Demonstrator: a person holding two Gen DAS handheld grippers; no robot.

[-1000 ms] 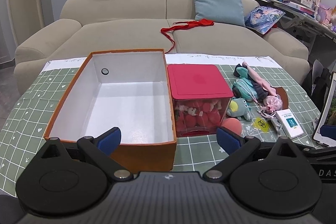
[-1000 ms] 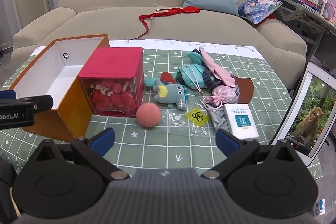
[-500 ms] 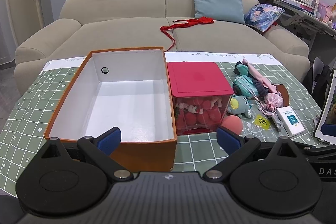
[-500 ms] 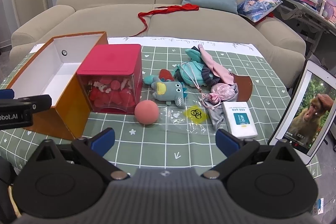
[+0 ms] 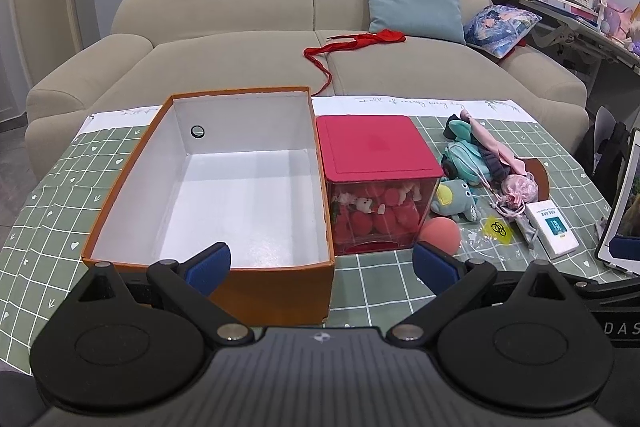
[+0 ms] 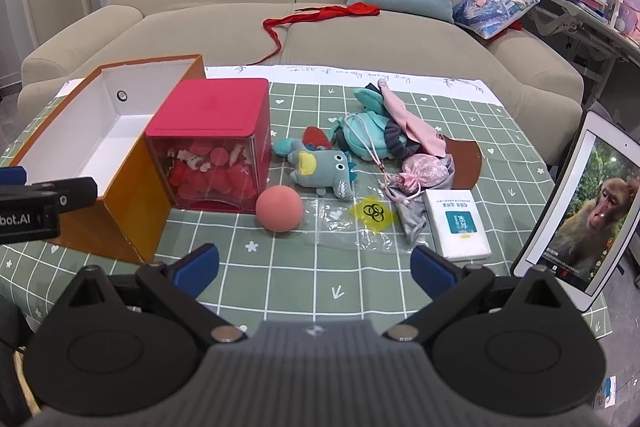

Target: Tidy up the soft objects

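On the green grid tablecloth (image 6: 304, 279), the soft stuff sits in a loose cluster right of the red-lidded clear box (image 6: 212, 143): pink foam ball (image 6: 279, 207) just beside the box's front corner, grey-blue plush monster (image 6: 320, 171) behind it, teal plush pouch (image 6: 360, 135) with a pink cloth (image 6: 404, 123) draped over it further back, pink drawstring pouch (image 6: 426, 169) to the right on grey fabric. Clear bag with yellow biohazard mark (image 6: 374, 213) lies flat near the ball; white tissue pack (image 6: 456, 223) just right of it. Red-lidded box is full of red and white plush bits, touching the open orange cardboard box (image 5: 224, 183), whose white interior holds nothing. Left gripper (image 5: 322, 263) spread wide, holding nothing, hovering at the orange box's near edge. Right gripper (image 6: 314, 267) likewise spread and unloaded, over bare cloth in front of the ball. Tablet (image 6: 580, 203) propped at the table's right edge, monkey video on screen. Beige sofa (image 6: 320, 27) behind, red ribbon (image 6: 320, 17) on its seat.
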